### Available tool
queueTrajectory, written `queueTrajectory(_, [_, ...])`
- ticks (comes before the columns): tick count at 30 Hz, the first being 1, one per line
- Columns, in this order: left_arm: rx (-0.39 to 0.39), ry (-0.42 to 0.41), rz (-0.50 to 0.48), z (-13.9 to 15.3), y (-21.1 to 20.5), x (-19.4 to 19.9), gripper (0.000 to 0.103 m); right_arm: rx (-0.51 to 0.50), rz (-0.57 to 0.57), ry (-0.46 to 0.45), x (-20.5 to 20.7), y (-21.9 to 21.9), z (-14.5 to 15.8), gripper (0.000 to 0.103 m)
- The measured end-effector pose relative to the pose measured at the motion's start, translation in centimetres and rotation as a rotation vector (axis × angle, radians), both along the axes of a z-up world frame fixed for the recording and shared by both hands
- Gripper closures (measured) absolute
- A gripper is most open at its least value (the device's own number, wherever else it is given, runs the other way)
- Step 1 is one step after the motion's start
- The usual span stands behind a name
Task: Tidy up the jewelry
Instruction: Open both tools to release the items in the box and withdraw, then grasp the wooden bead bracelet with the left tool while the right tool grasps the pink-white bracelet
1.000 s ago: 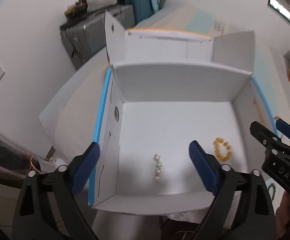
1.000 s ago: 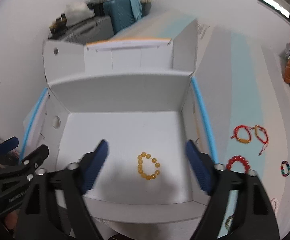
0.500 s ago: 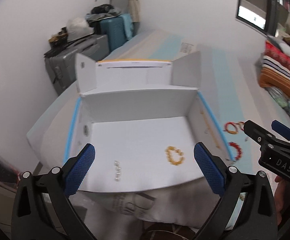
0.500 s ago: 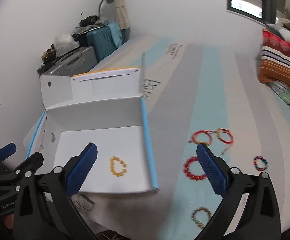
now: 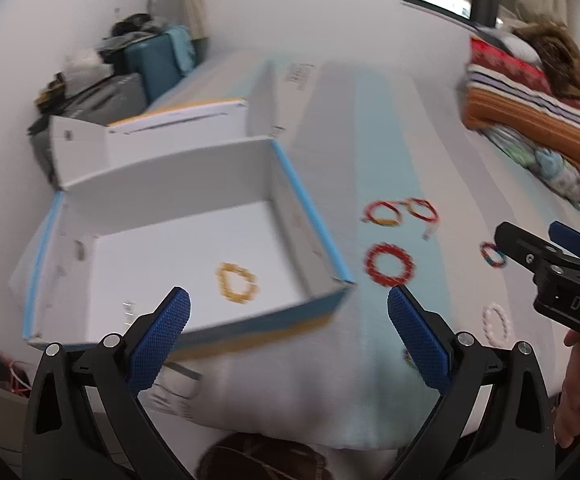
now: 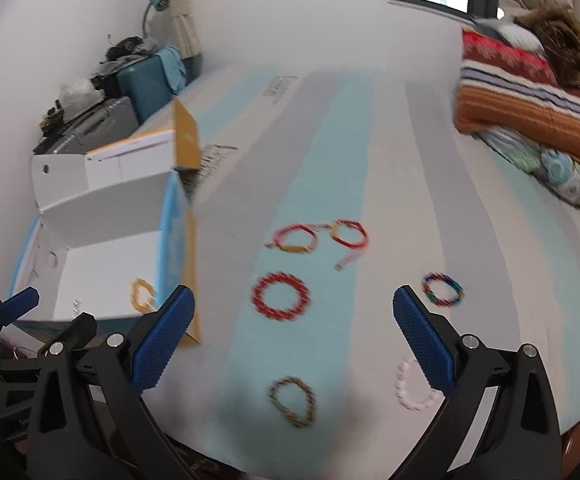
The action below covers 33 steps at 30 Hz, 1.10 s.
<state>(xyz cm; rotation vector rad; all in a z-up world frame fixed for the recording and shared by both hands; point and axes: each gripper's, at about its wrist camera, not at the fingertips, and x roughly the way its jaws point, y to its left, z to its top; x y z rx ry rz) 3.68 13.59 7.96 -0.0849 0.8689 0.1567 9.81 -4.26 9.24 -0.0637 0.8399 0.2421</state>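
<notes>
Red bead bracelet (image 6: 280, 297) on bed, betw. right gripper (image 6: 294, 320) fingers; both grippers' fingers wide, L (image 5: 289, 322) too.

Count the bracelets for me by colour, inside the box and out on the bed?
Yellow bracelet, in the box: 1
Red beaded bracelet: 1
Red cord bracelets: 2
Multicolour bracelet: 1
Brownish bracelet: 1
Pale pink bracelet: 1
Total: 7

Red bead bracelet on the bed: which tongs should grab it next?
Probably the right tongs: open, empty, with the red bead bracelet framed between the tips. The left tongs point more at the box corner.
</notes>
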Motion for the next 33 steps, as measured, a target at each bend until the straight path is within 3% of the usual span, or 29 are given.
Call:
queueTrajectory(5, [-0.007,0.044,-0.053,-2.5,-3.8,1.1,0.006,-0.037,-0.052,0.029,0.5,-3.7,-2.0,0.008])
queueTrajectory(15, [-0.033,0.119,-0.136,-7.4,-9.8,2.0,0.006,-0.013,-0.126,0.123,1.1,-10.4,-6.8,0.008])
queueTrajectory(33, [-0.062,0.254,-0.152,-14.9,-13.6,4.0,0.006,-0.044,-0.151,0.233,2.6,-13.4,-14.5,0.008])
